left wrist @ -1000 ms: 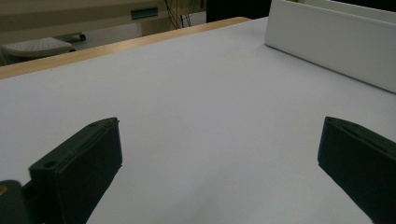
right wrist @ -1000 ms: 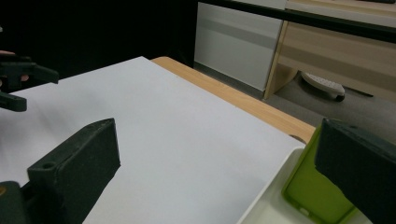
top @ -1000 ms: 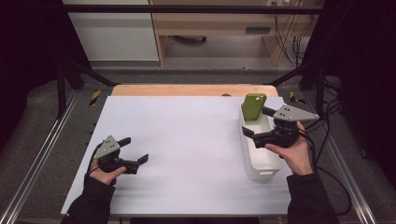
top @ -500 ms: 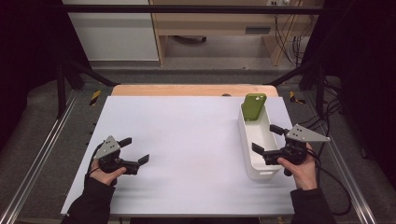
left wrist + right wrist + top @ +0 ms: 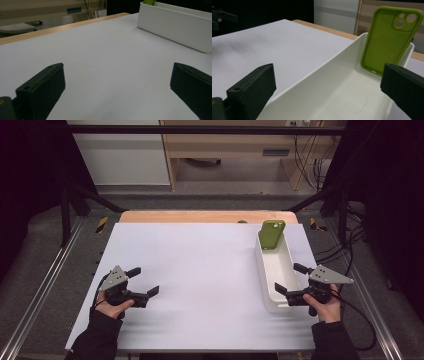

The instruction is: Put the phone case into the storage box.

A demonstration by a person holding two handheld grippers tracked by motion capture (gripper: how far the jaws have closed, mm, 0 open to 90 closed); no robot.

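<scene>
Hovering my right gripper [image 5: 293, 286] with fingers spread at the white bin's [image 5: 278, 270] near end; its own view reveals the green phone case [image 5: 388, 40] leaning upright against the far wall. Left gripper [image 5: 143, 282], fingers apart, over bare surface [image 5: 200, 265].

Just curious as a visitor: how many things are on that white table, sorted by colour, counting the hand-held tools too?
White: 1, the long tray.
Green: 1, the phone case leaning in the tray's far end.
Black and grey: 2, the left gripper and the right gripper.
Total: 4.
</scene>
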